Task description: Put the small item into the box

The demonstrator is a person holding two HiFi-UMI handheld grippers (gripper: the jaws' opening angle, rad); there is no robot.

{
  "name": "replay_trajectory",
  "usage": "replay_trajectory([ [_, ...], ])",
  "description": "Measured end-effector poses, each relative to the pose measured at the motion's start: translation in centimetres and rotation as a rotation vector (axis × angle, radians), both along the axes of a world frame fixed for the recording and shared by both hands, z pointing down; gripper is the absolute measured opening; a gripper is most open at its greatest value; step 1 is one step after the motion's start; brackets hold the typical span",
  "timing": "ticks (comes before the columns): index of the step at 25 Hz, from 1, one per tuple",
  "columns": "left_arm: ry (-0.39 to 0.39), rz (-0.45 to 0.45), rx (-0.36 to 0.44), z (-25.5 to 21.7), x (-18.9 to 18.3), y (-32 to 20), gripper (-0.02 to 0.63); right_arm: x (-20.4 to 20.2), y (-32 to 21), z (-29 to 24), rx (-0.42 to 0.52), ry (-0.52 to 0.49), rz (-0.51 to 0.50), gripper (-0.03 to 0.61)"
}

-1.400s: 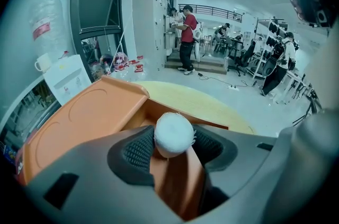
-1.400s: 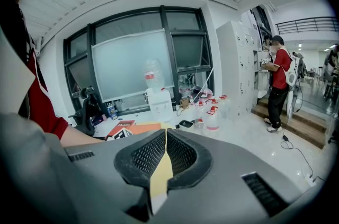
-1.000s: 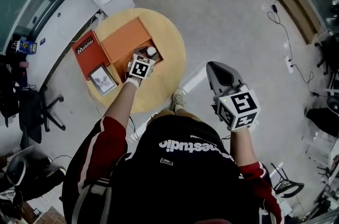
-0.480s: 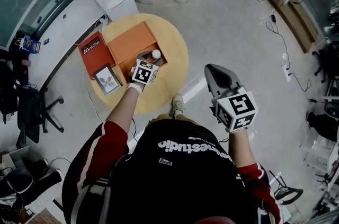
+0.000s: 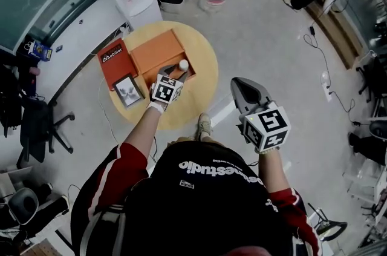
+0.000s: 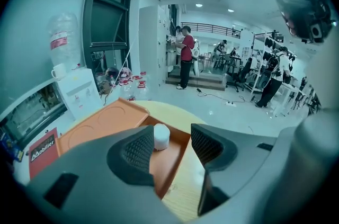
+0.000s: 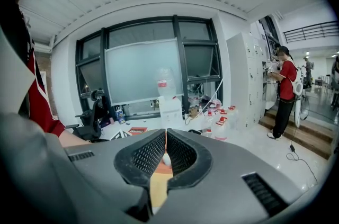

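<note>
Left gripper [image 5: 175,72]: drawn back slightly from the small item [image 5: 183,65] lying in the orange box [image 5: 156,50].
Gap to small item: a little wider than before.

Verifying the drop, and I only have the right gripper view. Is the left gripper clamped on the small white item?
Observer: No. The left gripper has its jaws apart, gripping nothing.
Operator: Where's the item?
Observer: The small white item stands in the open compartment of the orange box, just beyond the jaws.
Operator: Right gripper near the table?
Observer: No. The head view shows the right gripper off the round table, over the floor.
</note>
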State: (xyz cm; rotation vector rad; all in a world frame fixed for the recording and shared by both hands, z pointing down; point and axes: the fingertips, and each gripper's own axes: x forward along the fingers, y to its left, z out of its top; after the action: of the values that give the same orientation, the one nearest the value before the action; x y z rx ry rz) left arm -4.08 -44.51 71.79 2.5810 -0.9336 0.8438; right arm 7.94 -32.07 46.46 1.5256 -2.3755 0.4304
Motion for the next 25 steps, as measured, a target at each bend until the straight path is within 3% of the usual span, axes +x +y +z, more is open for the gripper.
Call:
replay_trajectory([
  [14,0.166,-0.025,0.074,-8.5,-1.3,4.2,0.23,-2.3,3.4,-2.5,0.047,-0.001,0.001,0.032],
  [25,0.24,-0.001,0.148,-13.5,-2.0,6.5,0.229,-2.0,5.7,-4.4,0.105,0.016,0.056,0.032],
])
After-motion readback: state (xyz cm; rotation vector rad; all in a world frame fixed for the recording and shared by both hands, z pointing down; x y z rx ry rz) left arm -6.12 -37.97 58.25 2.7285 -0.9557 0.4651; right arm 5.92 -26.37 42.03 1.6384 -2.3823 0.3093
